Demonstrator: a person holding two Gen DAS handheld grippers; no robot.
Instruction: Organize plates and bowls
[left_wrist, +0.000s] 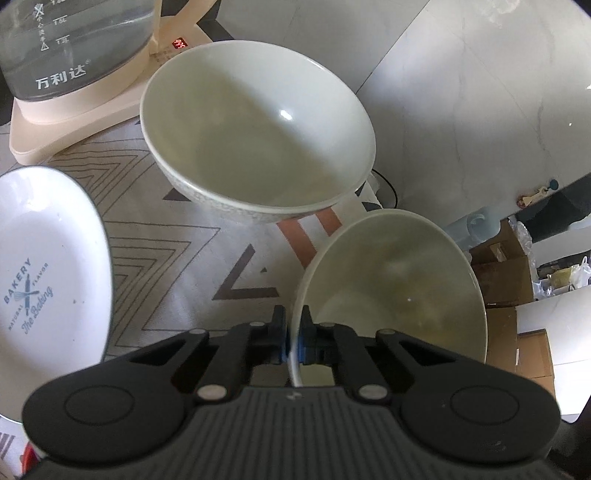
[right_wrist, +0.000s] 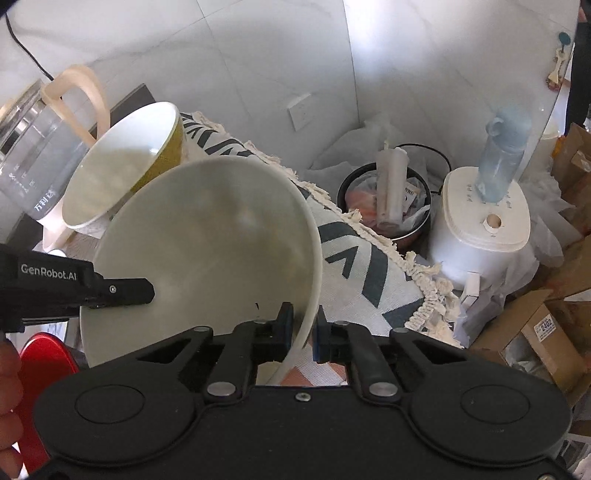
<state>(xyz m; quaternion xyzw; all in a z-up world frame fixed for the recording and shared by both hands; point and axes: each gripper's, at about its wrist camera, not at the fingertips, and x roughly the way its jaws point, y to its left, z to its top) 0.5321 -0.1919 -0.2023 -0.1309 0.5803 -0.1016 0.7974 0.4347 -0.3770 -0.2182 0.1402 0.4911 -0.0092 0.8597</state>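
Observation:
My left gripper (left_wrist: 293, 332) is shut on the rim of a white bowl (left_wrist: 399, 291), tilted, held above the patterned tablecloth (left_wrist: 207, 251). A second white bowl (left_wrist: 255, 133) with a textured outside sits beyond it near the kettle. A white "Bakery" dish (left_wrist: 40, 288) lies at the left. My right gripper (right_wrist: 304, 332) is shut on the rim of the same held white bowl (right_wrist: 207, 258); the left gripper's finger (right_wrist: 122, 290) shows at its far rim. A yellow-sided bowl (right_wrist: 125, 166) stands behind it.
A glass kettle (left_wrist: 62, 48) on a beige base stands at the back left. Beyond the table edge, a bin (right_wrist: 388, 206), a white appliance (right_wrist: 480, 218) and cardboard boxes (right_wrist: 535, 332) stand on the floor. A red object (right_wrist: 40, 362) is at lower left.

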